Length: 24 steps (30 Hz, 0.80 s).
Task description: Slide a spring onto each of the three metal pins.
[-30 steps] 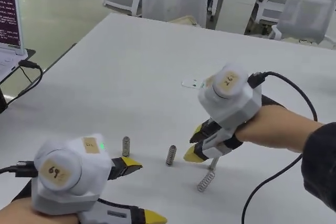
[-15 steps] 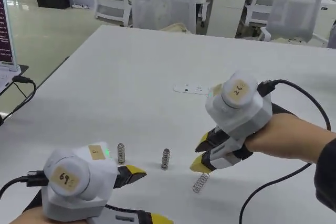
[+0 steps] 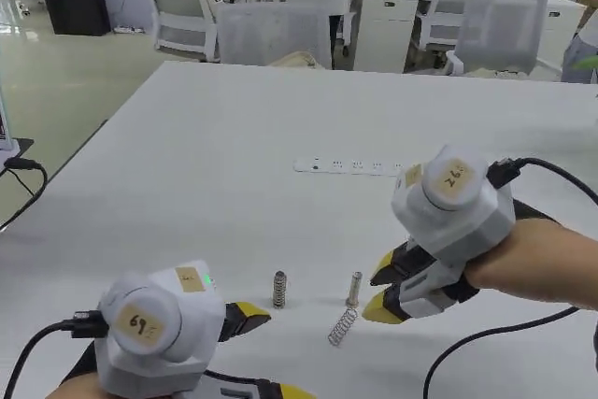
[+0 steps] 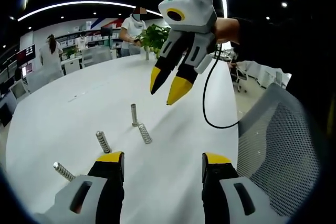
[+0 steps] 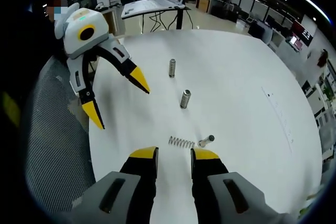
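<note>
A bare metal pin (image 3: 354, 289) stands upright on the white table (image 3: 234, 156), with a loose spring (image 3: 342, 325) lying just in front of it. To its left stands a pin wearing a spring (image 3: 279, 289). My right gripper (image 3: 381, 288) hovers just right of the bare pin, open and holding nothing. My left gripper (image 3: 269, 352) is at the bottom left, open and holding nothing. The right gripper view has the loose spring (image 5: 181, 141) and bare pin (image 5: 206, 140) just ahead of its own jaws (image 5: 174, 153), and two sprung pins (image 5: 185, 98) (image 5: 171, 67) farther off. The left gripper view shows its own jaws (image 4: 163, 159) wide apart.
A white power strip (image 3: 350, 166) lies mid-table beyond the pins. Office chairs (image 3: 271, 35) line the far edge. A black cable (image 3: 486, 334) trails from the right gripper across the table's right side. The right gripper (image 4: 173, 77) hangs above the pins in the left gripper view.
The right gripper has drawn back to the right, so the bare pin now stands free beside it. The loose spring still lies on the table. The head camera has tilted up.
</note>
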### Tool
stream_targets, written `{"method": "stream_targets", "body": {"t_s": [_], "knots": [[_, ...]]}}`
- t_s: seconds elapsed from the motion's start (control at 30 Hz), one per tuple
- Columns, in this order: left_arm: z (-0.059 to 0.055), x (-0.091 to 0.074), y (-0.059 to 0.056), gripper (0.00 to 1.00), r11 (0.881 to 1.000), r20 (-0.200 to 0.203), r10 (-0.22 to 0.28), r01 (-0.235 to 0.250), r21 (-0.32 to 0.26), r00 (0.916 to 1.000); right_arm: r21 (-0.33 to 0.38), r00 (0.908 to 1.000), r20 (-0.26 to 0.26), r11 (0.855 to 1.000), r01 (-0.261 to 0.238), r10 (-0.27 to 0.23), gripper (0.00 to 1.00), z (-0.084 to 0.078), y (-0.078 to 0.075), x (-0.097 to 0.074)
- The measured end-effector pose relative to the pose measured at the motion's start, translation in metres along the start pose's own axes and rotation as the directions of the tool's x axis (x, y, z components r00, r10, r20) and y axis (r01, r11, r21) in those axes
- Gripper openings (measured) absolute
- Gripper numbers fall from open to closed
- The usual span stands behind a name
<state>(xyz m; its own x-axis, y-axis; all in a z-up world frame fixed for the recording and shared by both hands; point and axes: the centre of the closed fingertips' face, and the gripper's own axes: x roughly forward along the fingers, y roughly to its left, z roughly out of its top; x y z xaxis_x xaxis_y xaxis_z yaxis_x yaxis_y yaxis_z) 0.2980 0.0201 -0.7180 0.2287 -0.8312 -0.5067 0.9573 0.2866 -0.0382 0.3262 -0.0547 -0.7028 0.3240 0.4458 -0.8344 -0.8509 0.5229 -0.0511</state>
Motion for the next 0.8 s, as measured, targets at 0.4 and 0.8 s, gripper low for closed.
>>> {"method": "stream_targets", "body": {"t_s": [0.4,0.8], "knots": [[0.012,0.027,-0.001,0.53,1.0,-0.011,0.01,-0.01,0.004,0.9999,0.028,0.9998,0.013,1.0,0.015,-0.016,0.23,-0.013,0.004,-0.012],[0.005,0.052,0.012,0.49,0.998,-0.034,0.048,-0.049,-0.031,0.9983,0.056,0.9995,0.014,0.998,0.028,-0.029,0.23,-0.028,-0.001,-0.021]]}}
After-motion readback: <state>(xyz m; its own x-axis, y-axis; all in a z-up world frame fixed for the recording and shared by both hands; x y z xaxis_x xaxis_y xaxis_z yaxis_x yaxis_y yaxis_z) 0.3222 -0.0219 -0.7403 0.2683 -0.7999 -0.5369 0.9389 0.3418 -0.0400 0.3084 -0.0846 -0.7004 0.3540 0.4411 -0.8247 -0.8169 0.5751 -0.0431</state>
